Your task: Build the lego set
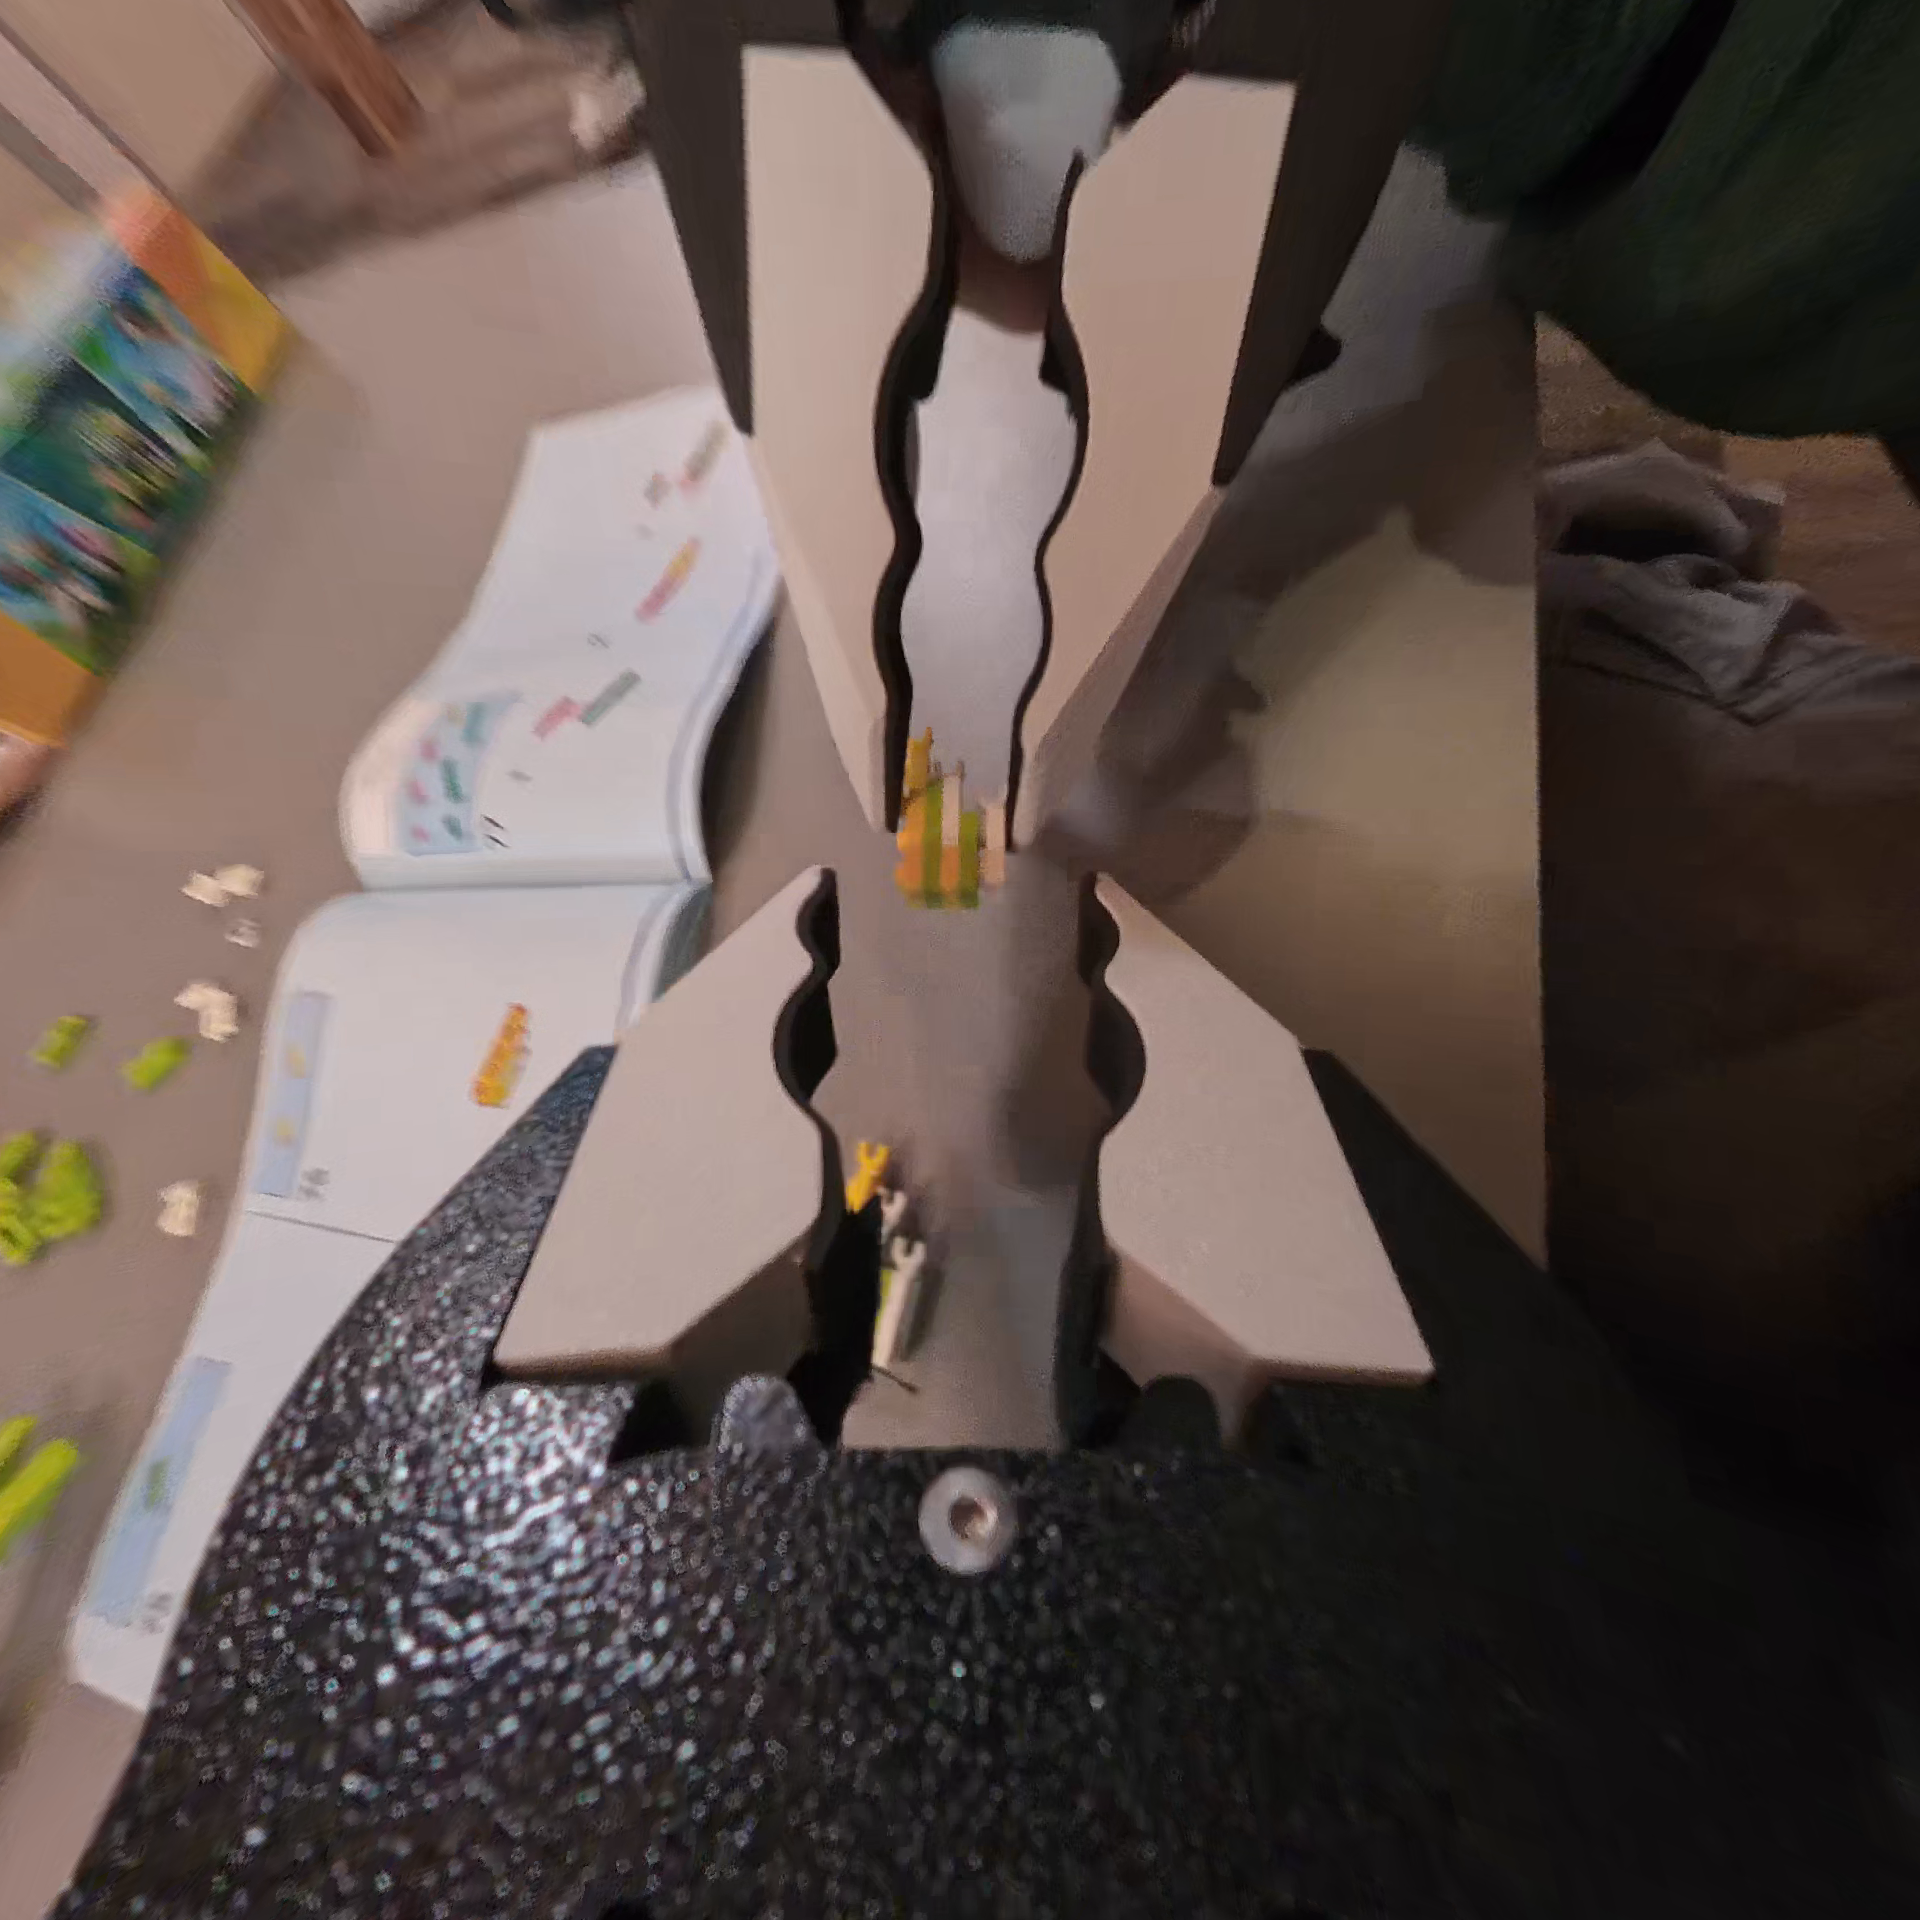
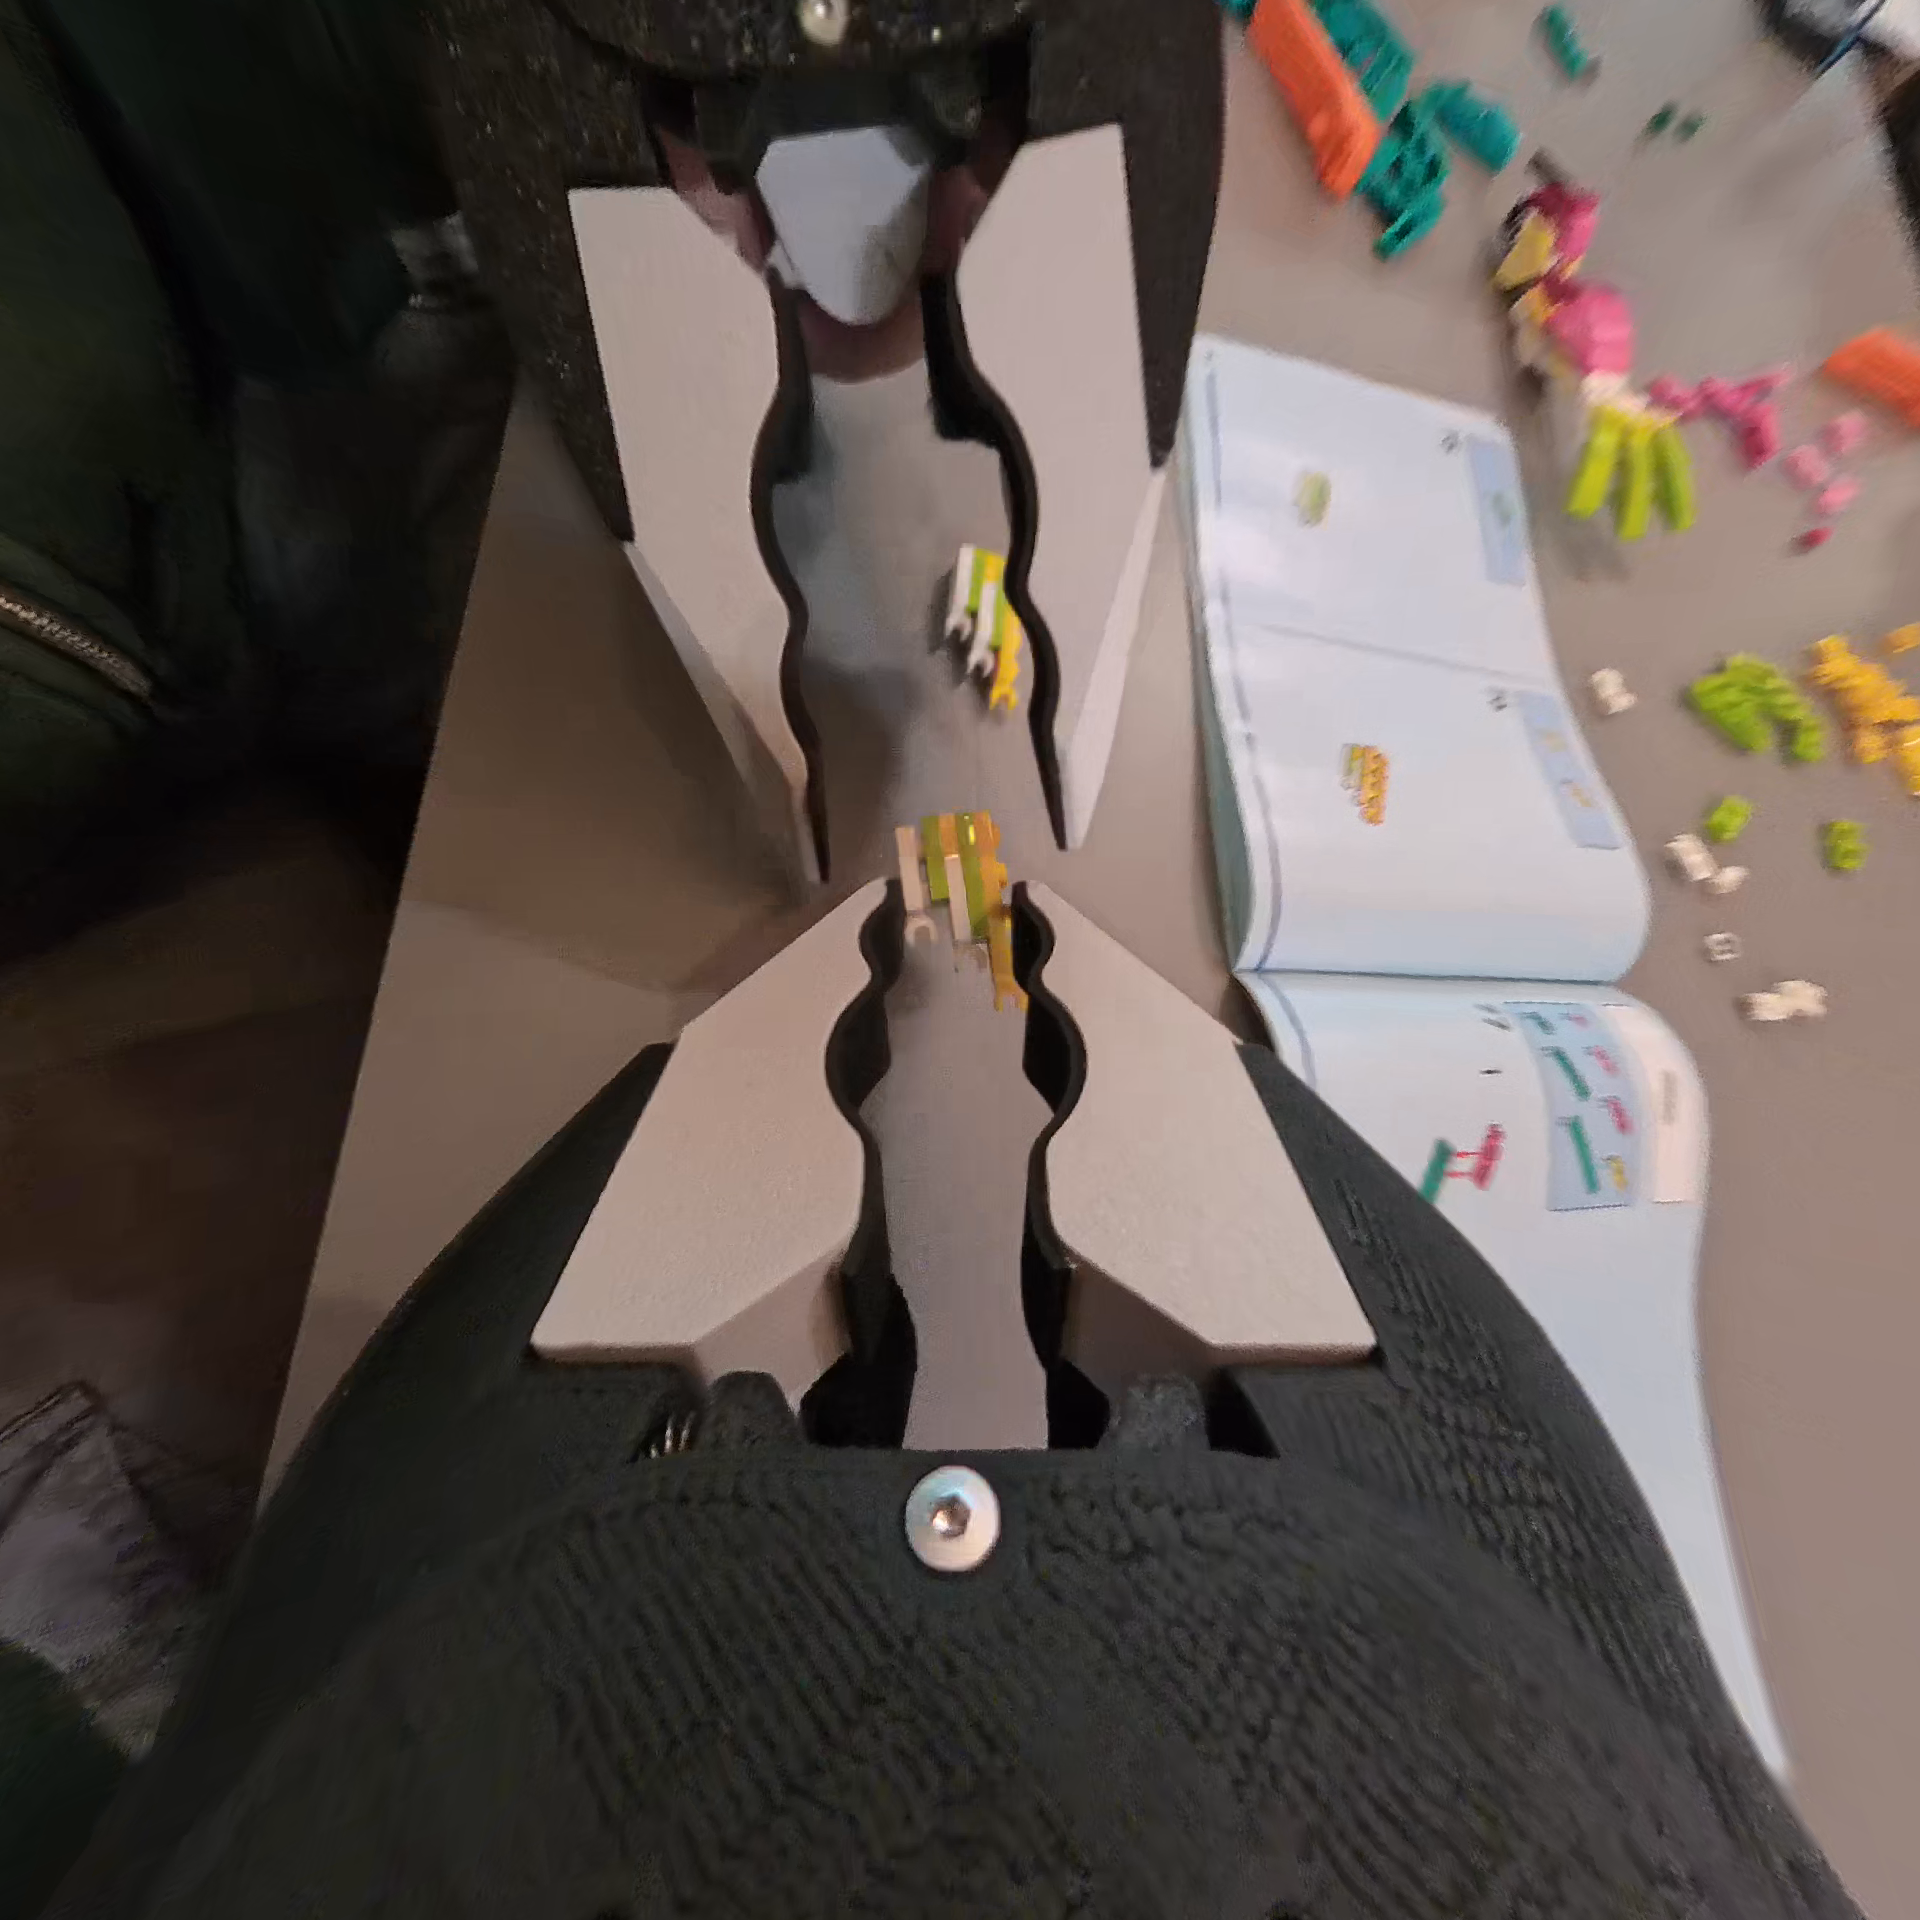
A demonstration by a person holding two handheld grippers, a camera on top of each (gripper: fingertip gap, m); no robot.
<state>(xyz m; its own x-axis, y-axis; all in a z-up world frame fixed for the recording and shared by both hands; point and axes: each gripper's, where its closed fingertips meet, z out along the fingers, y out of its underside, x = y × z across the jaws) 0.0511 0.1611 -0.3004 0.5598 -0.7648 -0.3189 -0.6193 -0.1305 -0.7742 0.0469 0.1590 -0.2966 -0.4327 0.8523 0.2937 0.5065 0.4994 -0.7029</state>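
Yellow-green lego piece [image 2: 961, 894] pinched in right tool [image 2: 951, 899]; writing blurred.

The table [image 1: 1382, 665] is smooth and grey-brown. Past its edge the floor [image 1: 1714, 935] looks dark brown. A grey cloth [image 1: 1683, 582] lies crumpled there. A brown wooden leg [image 1: 343, 73] stands far back. The light is soft and warm.
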